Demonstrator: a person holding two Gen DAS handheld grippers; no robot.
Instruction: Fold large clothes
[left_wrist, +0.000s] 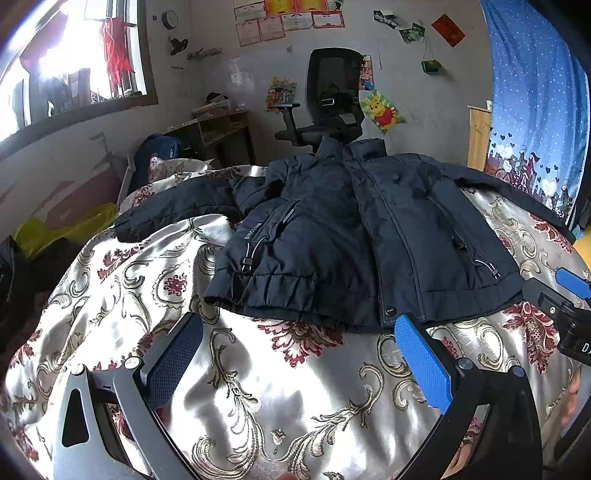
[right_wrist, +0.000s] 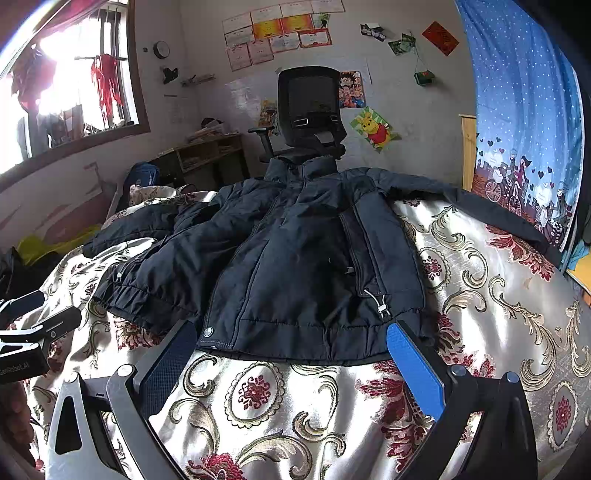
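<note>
Jacket (left_wrist: 354, 236): one, flat on bedspread (left_wrist: 280, 398), sleeves out. Left tool (left_wrist: 299, 354), right tool (right_wrist: 291, 354): two, both wide, empty.

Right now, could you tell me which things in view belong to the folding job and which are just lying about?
Part of the job:
- dark jacket, spread flat, front up
- floral bedspread it lies on
- left gripper, open, near the hem
- right gripper, open, near the hem

Just lying about:
- office chair
- wooden desk
- blue backpack
- yellow bag
- blue curtain
</note>
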